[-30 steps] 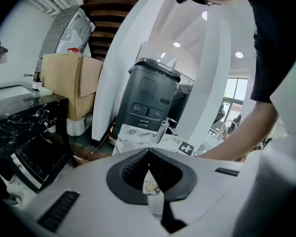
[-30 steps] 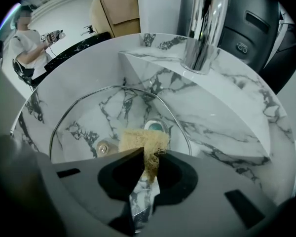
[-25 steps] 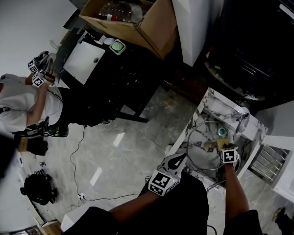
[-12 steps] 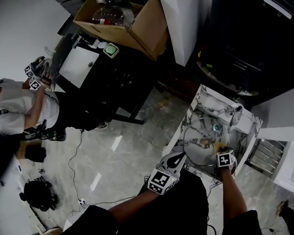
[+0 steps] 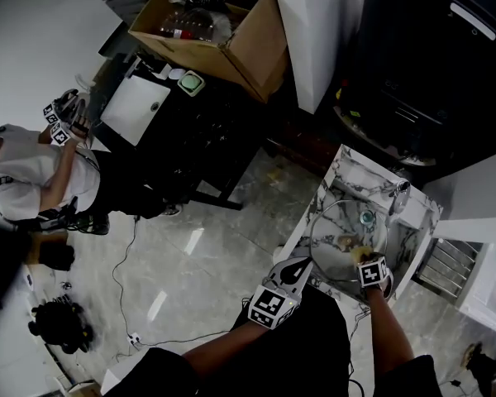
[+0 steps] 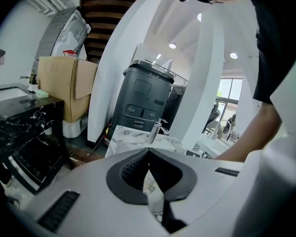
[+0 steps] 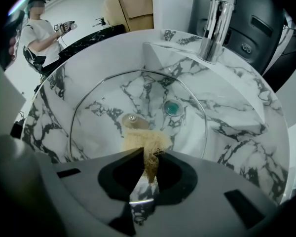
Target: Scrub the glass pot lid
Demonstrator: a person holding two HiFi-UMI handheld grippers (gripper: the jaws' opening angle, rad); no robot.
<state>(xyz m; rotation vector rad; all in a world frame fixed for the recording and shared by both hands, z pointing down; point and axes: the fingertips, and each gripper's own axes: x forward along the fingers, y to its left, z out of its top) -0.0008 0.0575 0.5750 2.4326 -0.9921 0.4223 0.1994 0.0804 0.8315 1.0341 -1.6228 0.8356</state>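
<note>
Between the right gripper's (image 7: 147, 154) fingers sits a tan scrubbing pad (image 7: 144, 141), clenched at its near end. Its frayed far end spreads just ahead of the fingertips, over the glass pot lid (image 7: 101, 117). That lid lies flat in the marble sink (image 7: 237, 117), its rim ringing most of the basin. Its metal knob (image 7: 132, 118) shows just beyond the pad, partly covered by it. The teal drain (image 7: 172, 107) lies beyond the fingers and a little to their right, seen through the glass. A chrome faucet (image 7: 214, 28) stands at the far side of the basin, well ahead of the fingers.

The left gripper (image 6: 148, 152) has its fingers pressed together at the tips, with nothing made out between them. Ahead of those fingers are the marble surface and the faucet. From the head view, its tips sit at the sink's near-left edge, close to the lid's rim. Whether they touch the rim cannot be told.
</note>
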